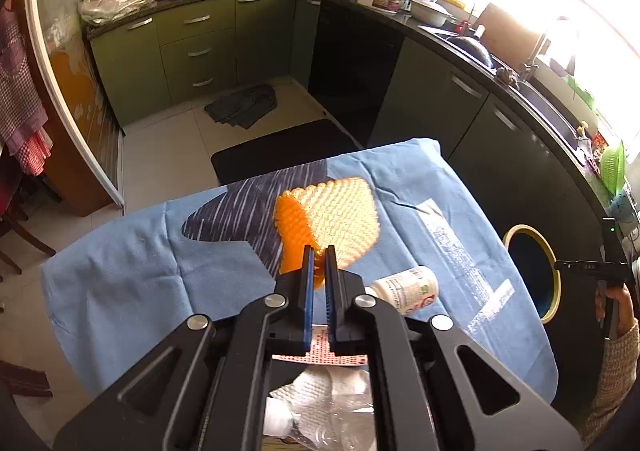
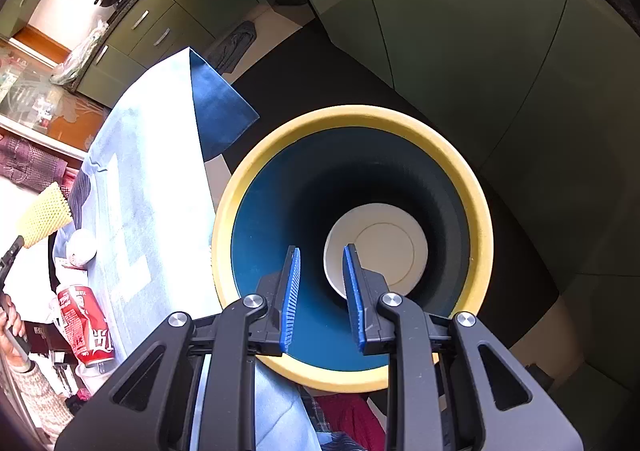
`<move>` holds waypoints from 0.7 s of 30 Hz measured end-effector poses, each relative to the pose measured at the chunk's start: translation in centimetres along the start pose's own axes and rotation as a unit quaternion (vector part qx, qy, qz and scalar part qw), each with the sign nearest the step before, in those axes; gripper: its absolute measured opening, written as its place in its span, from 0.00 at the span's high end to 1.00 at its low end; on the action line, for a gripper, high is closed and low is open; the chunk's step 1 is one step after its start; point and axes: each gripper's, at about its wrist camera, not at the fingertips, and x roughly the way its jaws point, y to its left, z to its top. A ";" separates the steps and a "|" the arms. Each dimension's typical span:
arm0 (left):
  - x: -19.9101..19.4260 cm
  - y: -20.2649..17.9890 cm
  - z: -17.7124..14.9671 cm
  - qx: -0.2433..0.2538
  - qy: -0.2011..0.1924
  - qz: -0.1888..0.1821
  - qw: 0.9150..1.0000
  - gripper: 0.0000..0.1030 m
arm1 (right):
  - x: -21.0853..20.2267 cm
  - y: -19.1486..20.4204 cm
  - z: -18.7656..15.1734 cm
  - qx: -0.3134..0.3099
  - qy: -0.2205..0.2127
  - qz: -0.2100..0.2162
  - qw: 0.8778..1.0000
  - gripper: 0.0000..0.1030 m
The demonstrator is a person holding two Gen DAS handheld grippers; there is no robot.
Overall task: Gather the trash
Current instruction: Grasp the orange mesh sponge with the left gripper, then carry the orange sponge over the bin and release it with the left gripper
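Left tongs (image 1: 319,251) pinch the foam net (image 1: 332,227), pointing away; right tongs (image 2: 321,251) gape empty over the bin (image 2: 478,219)

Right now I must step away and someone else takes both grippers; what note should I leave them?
Left hand-held gripper: shut on the orange-and-yellow foam fruit net, lifted over the blue tablecloth.
Right hand-held gripper: open, empty, above the yellow-rimmed blue bin.
Done: white paper bowl in the bin.
Left: drop the net; then the white bottle, red can, clear plastic bottle.
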 end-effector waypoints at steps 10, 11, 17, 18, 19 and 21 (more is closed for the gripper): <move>-4.0 -10.3 0.0 0.090 -0.032 -0.042 0.995 0.95 | -3.8 -1.3 -1.8 -0.016 -0.037 0.008 0.999 0.78; -4.1 -11.7 -0.1 0.102 -0.032 -0.050 0.993 0.95 | -4.4 -1.5 -2.1 -0.018 -0.042 0.007 0.999 0.78; -3.2 -21.8 -1.4 0.186 -0.016 -0.108 0.976 0.95 | -7.8 -3.4 -4.0 -0.023 -0.073 -0.006 0.997 0.78; -2.8 -23.4 -1.7 0.200 -0.012 -0.117 0.973 0.95 | -8.3 -3.9 -4.4 -0.024 -0.078 -0.008 0.997 0.78; -2.1 -25.1 -2.0 0.213 -0.006 -0.125 0.969 0.95 | -8.9 -4.3 -4.8 -0.025 -0.082 -0.011 0.996 0.78; -0.6 -28.1 -2.4 0.233 0.009 -0.138 0.963 0.95 | -9.9 -5.3 -5.7 -0.026 -0.090 -0.014 0.995 0.78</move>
